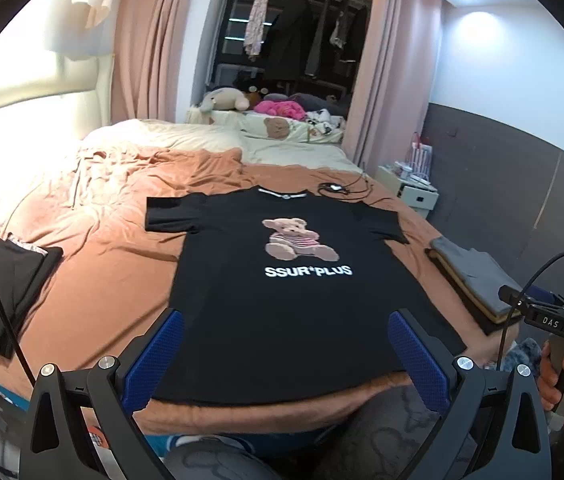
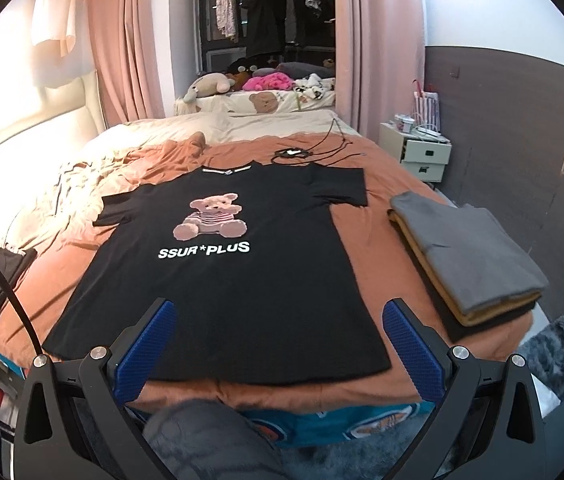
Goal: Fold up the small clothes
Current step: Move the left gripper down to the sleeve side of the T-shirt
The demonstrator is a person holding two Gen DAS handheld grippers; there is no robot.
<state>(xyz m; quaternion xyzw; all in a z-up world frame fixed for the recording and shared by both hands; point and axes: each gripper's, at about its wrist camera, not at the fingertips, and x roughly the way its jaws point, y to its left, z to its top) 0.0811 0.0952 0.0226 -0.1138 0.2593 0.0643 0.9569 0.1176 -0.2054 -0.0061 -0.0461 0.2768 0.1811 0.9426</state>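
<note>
Hovering spread-wide left tongs (image 1: 286, 354) and right tongs (image 2: 278, 346) above flat black bear-print cotton T-shirt (image 2: 218, 280), empty, ready for hem.

A home bedroom: a bed (image 2: 366, 168) under an orange sheet, pink curtains (image 2: 130, 40), plush toys (image 2: 206, 84), white nightstand (image 2: 422, 152).

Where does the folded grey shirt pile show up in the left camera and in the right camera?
Left wrist view: the grey shirt pile sits at the right edge of the bed, partly behind the other gripper's cable.
Right wrist view: the pile lies right of centre, in full view.
Shared landmark: the black bear T-shirt, lying left of the pile.
</note>
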